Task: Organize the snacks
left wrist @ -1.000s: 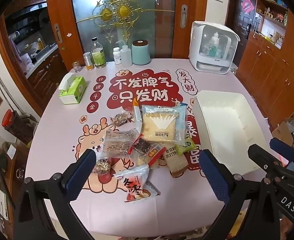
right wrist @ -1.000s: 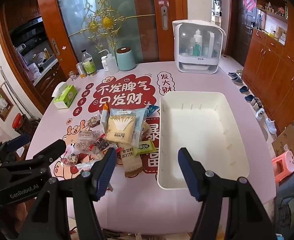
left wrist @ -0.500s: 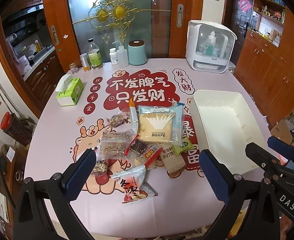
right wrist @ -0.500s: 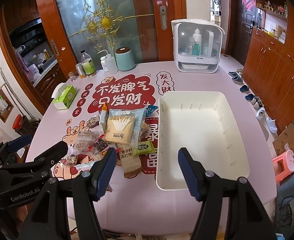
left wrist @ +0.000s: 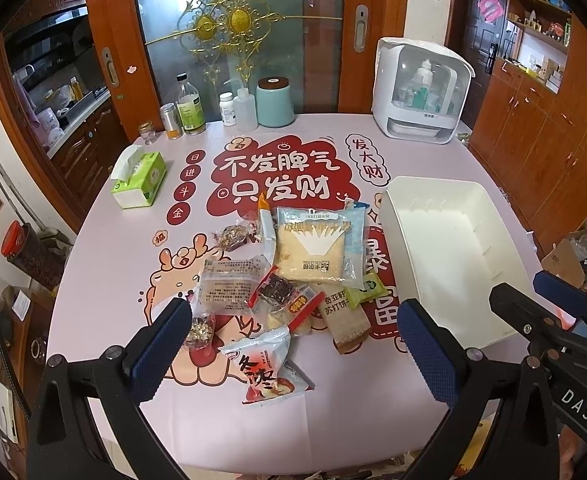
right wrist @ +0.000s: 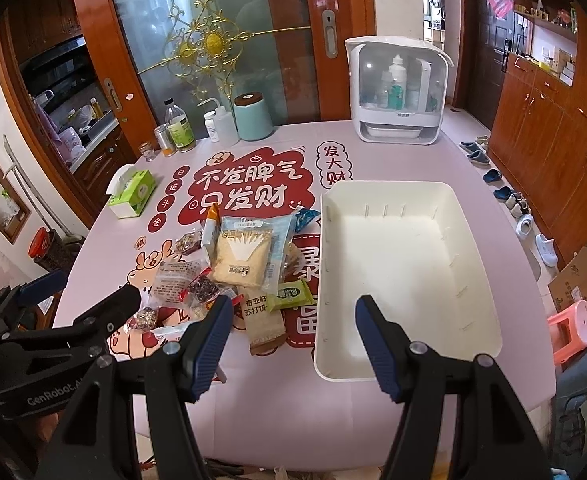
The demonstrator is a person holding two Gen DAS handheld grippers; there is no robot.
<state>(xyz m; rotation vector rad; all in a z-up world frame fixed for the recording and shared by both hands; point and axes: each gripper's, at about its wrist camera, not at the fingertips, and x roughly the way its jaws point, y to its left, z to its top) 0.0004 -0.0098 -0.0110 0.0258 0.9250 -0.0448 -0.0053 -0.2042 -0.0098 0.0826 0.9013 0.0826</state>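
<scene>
Since nothing's been picked yet, both grippers hang above the near table edge, fingers wide and empty: left gripper (left wrist: 289, 344) faces the heap of plastic-wrapped snack packets (left wrist: 293, 280), right gripper (right wrist: 289, 340) lines up nearer the empty white rectangular plastic bin (right wrist: 405, 272), just beside the heap, so transfers look short.

Landmark: teal canister (left wrist: 275, 101) with a dark lid, at the far edge of the pink table (left wrist: 105, 248).

- White squeeze bottle (left wrist: 245, 109), touching the canister's left side.
- White pill bottle (left wrist: 228, 109), just left of that.
- Glass bottle (left wrist: 189, 106) with a green label, further left.
- Small metal can (left wrist: 169, 120) and a little glass jar (left wrist: 147, 132), leftmost in the row.
- Green tissue box (left wrist: 140, 179), well left of the canister and nearer (tissue sticking up).
- White domed cabinet (left wrist: 421, 88), well right of the canister, bottles inside.
- Frosted glass door (left wrist: 237, 28) with gold ornament, behind the canister.
</scene>
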